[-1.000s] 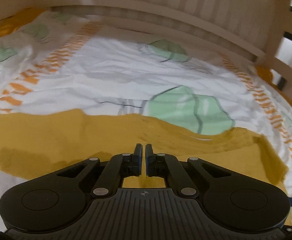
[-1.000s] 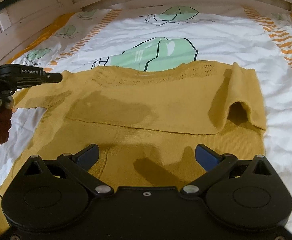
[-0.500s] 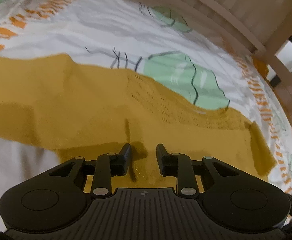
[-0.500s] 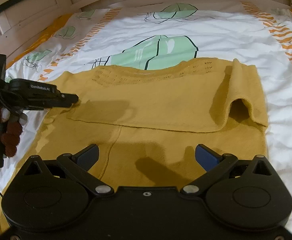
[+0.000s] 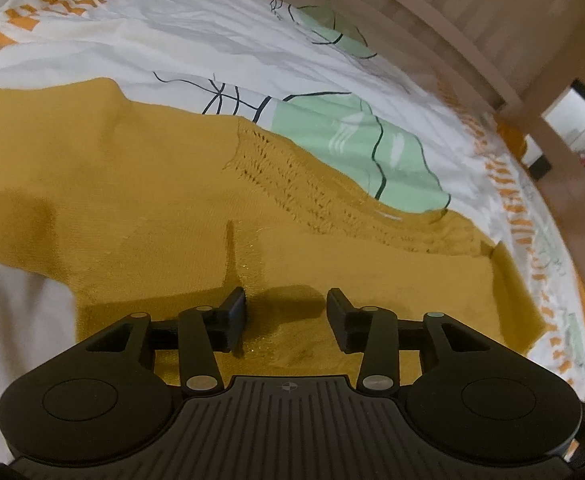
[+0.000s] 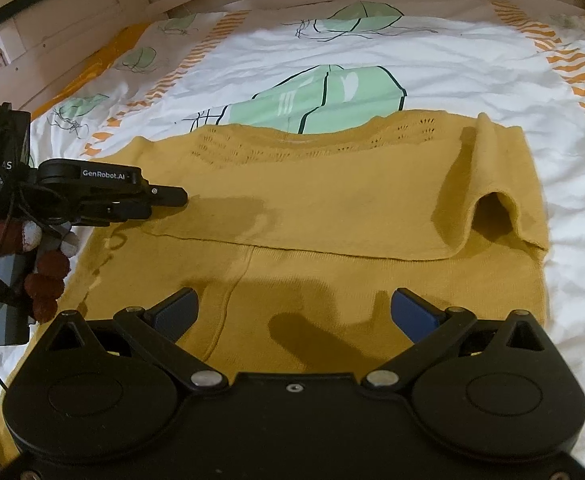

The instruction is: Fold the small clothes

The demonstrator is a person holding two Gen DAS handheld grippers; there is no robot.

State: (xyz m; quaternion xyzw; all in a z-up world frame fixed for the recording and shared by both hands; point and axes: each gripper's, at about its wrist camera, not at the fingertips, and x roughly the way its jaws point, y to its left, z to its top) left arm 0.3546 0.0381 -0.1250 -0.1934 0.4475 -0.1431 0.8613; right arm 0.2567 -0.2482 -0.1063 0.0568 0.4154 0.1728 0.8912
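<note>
Left wrist view looks across a mustard-yellow sweater point(image 5: 164, 184) spread on a bed sheet point(image 5: 196, 28) printed with green shapes and orange dashes. The left gripper point(image 5: 286, 312) sits low over the knit, its jaws released with a clear gap between them and nothing held; bare yellow cloth shows in the gap. A band of small eyelet holes runs along the sweater's far edge, next to a green patch of the print. A pale wooden bed rail point(image 5: 452, 36) curves behind the sheet.

From the right wrist view, the sweater point(image 6: 332, 208) lies flat in the middle of the sheet point(image 6: 432, 68), with its upper part folded down over the body so a straight hem line crosses from left to right. At the right end, a sleeve is doubled over and its cuff stands open like a small tunnel. The right gripper point(image 6: 292, 312) hangs above the lower part of the sweater, its blue-padded jaws spread wide and holding nothing. The left gripper point(image 6: 172, 196) reaches in from the left, its tip at the left end of the folded layer; whether it touches the cloth cannot be told.
</note>
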